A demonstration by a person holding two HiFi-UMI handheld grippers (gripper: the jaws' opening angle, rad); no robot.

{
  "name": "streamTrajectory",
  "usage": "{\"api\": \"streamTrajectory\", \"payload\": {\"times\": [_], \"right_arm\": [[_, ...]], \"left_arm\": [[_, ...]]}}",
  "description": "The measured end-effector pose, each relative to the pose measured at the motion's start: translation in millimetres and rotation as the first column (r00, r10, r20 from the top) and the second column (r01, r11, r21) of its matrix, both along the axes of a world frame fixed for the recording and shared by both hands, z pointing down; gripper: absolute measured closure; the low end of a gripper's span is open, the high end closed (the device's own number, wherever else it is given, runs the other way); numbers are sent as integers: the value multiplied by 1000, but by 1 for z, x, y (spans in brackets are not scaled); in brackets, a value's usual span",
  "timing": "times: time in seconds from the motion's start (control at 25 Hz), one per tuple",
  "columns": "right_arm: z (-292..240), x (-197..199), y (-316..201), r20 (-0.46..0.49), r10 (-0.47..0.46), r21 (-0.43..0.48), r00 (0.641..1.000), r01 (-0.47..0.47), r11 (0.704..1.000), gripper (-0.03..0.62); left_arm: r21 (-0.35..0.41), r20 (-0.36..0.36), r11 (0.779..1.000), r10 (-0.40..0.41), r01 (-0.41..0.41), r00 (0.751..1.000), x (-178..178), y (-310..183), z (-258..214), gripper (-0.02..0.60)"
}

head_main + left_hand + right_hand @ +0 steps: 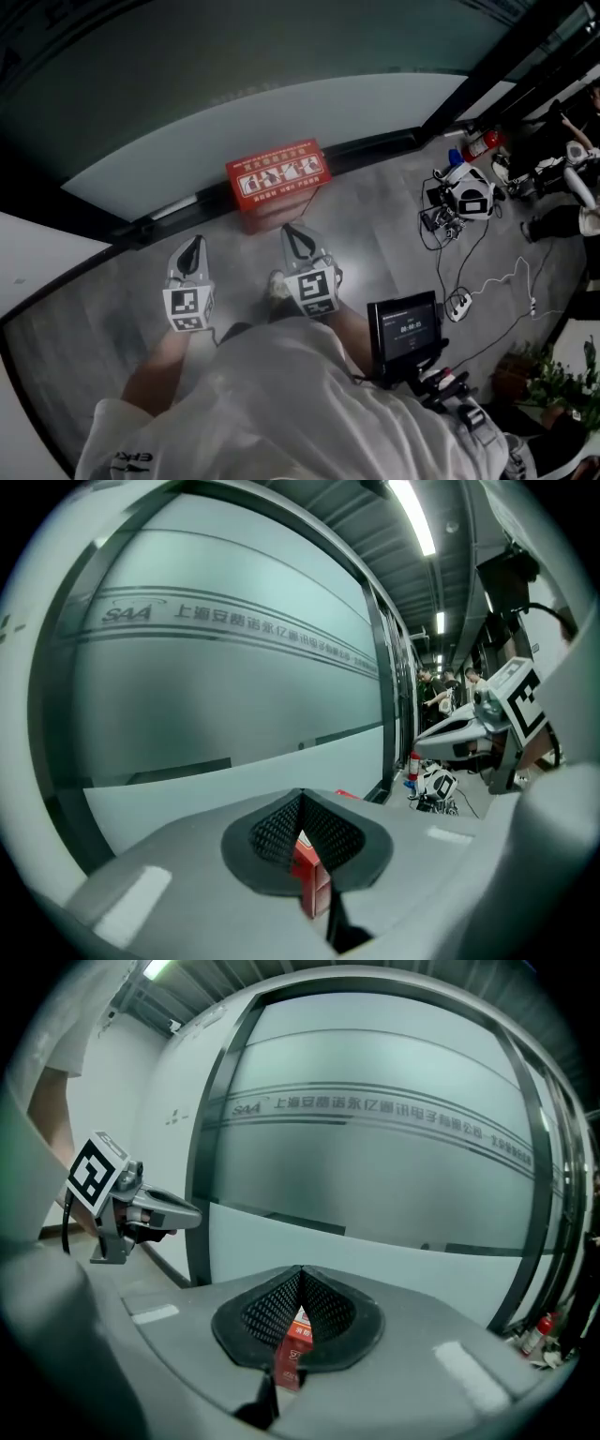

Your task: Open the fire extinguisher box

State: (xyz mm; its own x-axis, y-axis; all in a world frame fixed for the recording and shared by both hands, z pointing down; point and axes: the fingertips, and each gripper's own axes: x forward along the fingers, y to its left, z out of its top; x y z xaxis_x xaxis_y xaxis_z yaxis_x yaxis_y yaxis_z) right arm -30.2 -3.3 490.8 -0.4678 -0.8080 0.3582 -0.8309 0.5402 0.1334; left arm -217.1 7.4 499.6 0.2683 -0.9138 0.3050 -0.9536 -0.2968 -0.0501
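The red fire extinguisher box [278, 178] stands on the grey floor against the foot of the glass wall, lid down, with white pictograms on its top. My left gripper [192, 249] hovers short of it and to its left, jaws shut on nothing. Just in front of the box's near face, my right gripper [297, 234] is also shut and empty. In the left gripper view the shut left gripper [300, 801] shows a sliver of the box [311, 878] through its slit. Likewise, the right gripper [302, 1275] frames the box [292, 1354] in the right gripper view.
A frosted glass wall [234, 103] with dark frames runs behind the box. On the floor to the right lie a white device [471, 199] with cables, a power strip [457, 306] and a small red extinguisher [482, 142]. A small screen [405, 330] sits at my right side; plants [553, 384] stand beyond.
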Motion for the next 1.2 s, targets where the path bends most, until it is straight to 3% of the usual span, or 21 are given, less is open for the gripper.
{"api": "streamTrajectory", "payload": {"times": [0.32,0.56,0.8,0.96,1.2], "right_arm": [[44,5,-76,-21,-49,-95,999,47,994,580],[88,0,-100,-34,-39,-173,999,32,984,580],[126,-7,-122,-65,-17,-222,998,2,975,580],[152,-13,-133,-80,-8,-264,997,-13,965,580],[193,-26,-141,-92,-11,-313,996,-19,949,580]], "left_arm": [[-52,132,998,27,-20,991,4,-81,37,579],[-127,185,988,107,-84,977,9,-110,87,578],[-195,213,964,222,-181,952,19,-141,140,578],[-249,251,937,308,-247,917,25,-155,170,578],[-282,341,888,448,-364,826,34,-166,218,578]]}}
